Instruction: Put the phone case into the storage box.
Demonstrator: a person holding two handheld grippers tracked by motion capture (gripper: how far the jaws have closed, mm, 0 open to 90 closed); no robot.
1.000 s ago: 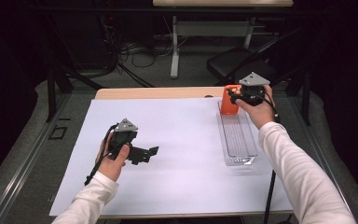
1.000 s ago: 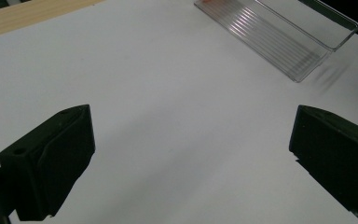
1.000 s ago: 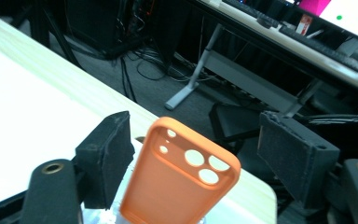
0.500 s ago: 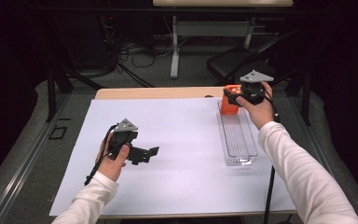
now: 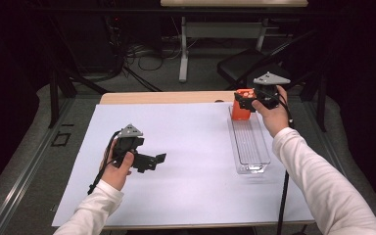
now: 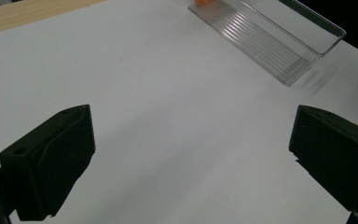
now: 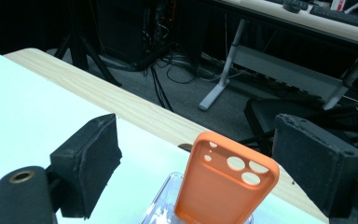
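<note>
An orange phone case [image 5: 240, 111] [image 7: 223, 191] stands upright in the far end of a clear plastic tray [image 5: 250, 147] [image 6: 279, 46]. My right gripper [image 5: 243, 100] [image 7: 203, 140] hovers at the case's top. Its jaws have just been opening, and the case now stands between them with a gap on each side, touching neither pad. My left gripper [image 5: 156, 162] [image 6: 191, 158] rests low over the white sheet [image 5: 191, 147] at the left. It is open, with nothing between its jaws.
The white sheet covers most of a wooden table whose bare strip [image 5: 166, 97] shows along the far edge. Beyond the table are a dark chair [image 5: 240, 66], cables on the floor and a desk leg [image 7: 219, 91].
The right gripper has shifted slightly at the top of the orange case, which still stands in the tray. The left hand and its gripper have stayed where they were.
</note>
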